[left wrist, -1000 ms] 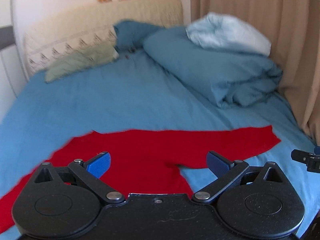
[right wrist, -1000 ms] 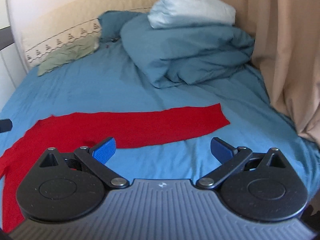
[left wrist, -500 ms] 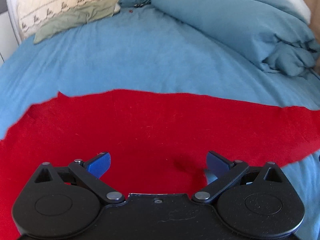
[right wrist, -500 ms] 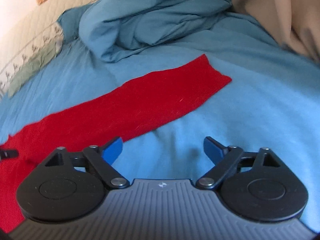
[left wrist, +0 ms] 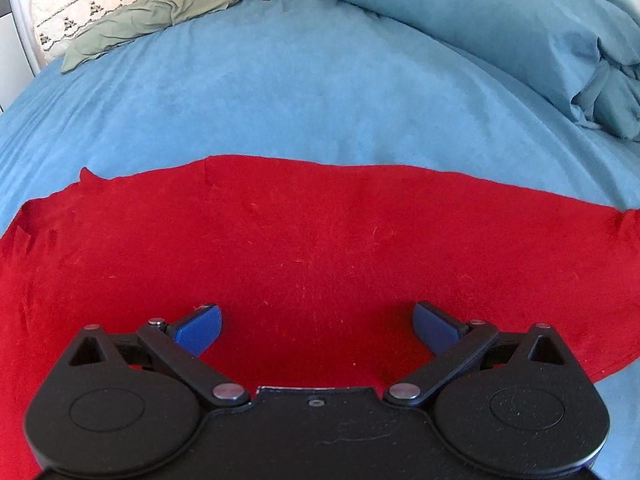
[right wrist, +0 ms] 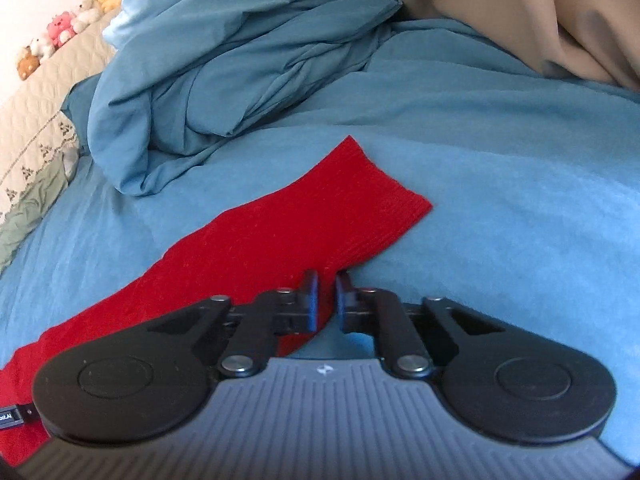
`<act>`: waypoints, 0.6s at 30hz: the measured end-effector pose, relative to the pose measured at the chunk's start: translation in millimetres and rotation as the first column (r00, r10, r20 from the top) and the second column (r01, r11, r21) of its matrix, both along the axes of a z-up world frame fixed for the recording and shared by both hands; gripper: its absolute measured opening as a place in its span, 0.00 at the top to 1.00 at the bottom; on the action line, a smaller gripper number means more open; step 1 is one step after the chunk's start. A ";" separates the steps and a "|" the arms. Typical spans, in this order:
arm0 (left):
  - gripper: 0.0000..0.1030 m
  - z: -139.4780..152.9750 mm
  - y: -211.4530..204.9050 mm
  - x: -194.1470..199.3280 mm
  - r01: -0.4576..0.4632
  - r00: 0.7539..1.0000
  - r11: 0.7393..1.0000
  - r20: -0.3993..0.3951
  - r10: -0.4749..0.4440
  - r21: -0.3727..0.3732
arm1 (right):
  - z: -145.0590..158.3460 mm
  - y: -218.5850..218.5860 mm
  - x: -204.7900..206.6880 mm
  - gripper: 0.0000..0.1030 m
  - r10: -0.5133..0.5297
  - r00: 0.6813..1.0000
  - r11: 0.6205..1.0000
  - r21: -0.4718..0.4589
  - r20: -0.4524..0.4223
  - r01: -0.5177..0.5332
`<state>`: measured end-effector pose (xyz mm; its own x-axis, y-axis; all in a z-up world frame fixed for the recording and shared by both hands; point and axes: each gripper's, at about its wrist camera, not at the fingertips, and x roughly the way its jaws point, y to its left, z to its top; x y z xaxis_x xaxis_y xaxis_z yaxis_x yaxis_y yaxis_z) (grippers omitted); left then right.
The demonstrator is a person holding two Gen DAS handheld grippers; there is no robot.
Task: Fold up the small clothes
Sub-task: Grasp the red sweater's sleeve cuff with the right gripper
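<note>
Nothing folded yet — our red garment [left wrist: 320, 248] lies flat on the bed [left wrist: 300, 92]; right gripper [right wrist: 327, 294] jaws pinch its sleeve edge, left gripper [left wrist: 316, 322] jaws gape.

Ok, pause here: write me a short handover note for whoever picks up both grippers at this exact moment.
Left gripper: open, low over the body of the red garment, gripping nothing.
Right gripper: jaws nearly closed at the near edge of the red sleeve, close to its cuff; a firm pinch cannot be confirmed.
The garment lies spread flat on the blue bedsheet, sleeve stretched toward the bunched duvet.
Done: garment laid out. No fold visible.
Left: secure the sleeve, fold it over the body, then fold the rest.
</note>
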<state>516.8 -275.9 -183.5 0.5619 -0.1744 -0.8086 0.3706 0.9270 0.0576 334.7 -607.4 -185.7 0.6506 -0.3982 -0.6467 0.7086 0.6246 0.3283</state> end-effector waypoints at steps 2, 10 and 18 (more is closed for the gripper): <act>0.00 -0.7 1.3 2.5 0.005 1.000 1.000 -0.009 -0.005 -0.002 | 4.7 5.5 3.2 0.80 0.013 1.000 1.000 -0.024 -0.016 -0.013; 0.00 34.6 45.3 -4.3 0.005 0.999 0.999 0.053 -0.003 -0.054 | 78.7 46.7 39.4 0.80 0.161 0.983 0.985 -0.072 0.085 -0.155; 0.00 79.7 172.5 -19.6 -0.050 0.985 0.993 0.159 0.066 -0.104 | 155.0 208.8 138.1 0.80 0.550 0.792 0.835 -0.156 0.264 -0.527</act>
<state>497.2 -103.3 -103.8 0.6955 -0.2127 -0.6864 0.3093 0.9508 0.0188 472.8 -398.6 -30.8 0.9237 0.0353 -0.3814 0.1315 0.9060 0.4024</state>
